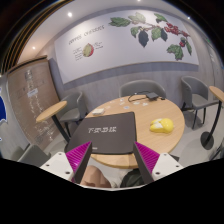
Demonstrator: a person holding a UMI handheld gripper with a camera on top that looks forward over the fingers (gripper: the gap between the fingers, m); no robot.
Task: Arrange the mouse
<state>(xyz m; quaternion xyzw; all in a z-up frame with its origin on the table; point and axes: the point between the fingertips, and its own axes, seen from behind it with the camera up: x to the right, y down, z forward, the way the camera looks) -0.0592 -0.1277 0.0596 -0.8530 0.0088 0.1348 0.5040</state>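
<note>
My gripper (112, 160) is open and holds nothing. The yellow mouse (161, 126) lies beyond my right finger on the round table (140, 104), beside the laptop (104, 134). I judge the arranging not yet begun.

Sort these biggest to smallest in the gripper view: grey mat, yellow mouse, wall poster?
1. Wide white wall poster with leaves
2. Dark grey rectangular mat, though it's nearer the camera
3. Small yellow mouse

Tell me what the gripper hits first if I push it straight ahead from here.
Most likely the dark mat on the round table; it lies just ahead of the open gripper. The yellow mouse sits off to the right, outside that line. Depth is hard to judge.
</note>
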